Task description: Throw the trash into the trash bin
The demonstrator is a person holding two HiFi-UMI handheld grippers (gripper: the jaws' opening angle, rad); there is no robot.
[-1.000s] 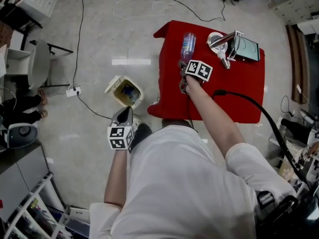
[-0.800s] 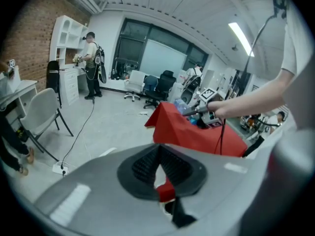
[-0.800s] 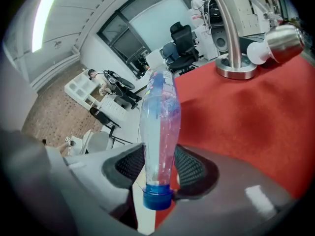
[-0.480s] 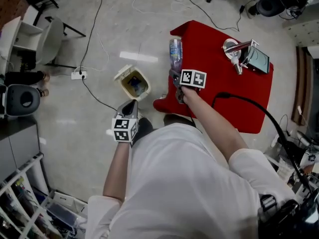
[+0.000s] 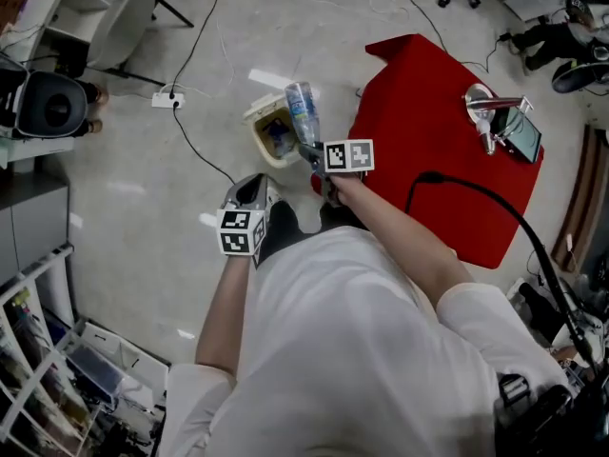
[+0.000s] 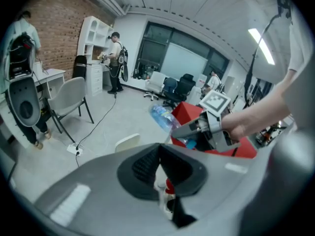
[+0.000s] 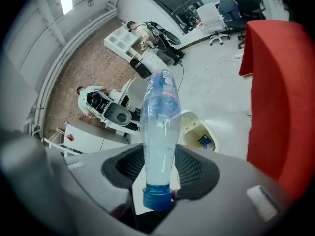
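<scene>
My right gripper (image 5: 312,153) is shut on a clear plastic bottle (image 5: 303,112), gripped near its blue cap with the base pointing away. In the head view the bottle hangs over the right edge of the open cream trash bin (image 5: 259,122), which stands on the floor left of the red table (image 5: 428,84). The right gripper view shows the bottle (image 7: 160,122) between the pads (image 7: 192,166), with the bin (image 7: 189,119) beyond it and something blue inside. My left gripper (image 5: 255,187) is shut and empty, low and just left of the bin. From the left gripper view (image 6: 157,149) I see the bottle (image 6: 162,117).
A white power strip (image 5: 171,95) and cables lie on the floor left of the bin. A chair (image 5: 124,22) stands at the upper left. A metal device (image 5: 495,112) sits on the red table's far side. A black cable (image 5: 476,198) runs by my right arm.
My right gripper has carried the bottle leftward off the red table to above the bin. The left gripper has shifted a little toward the bin.
</scene>
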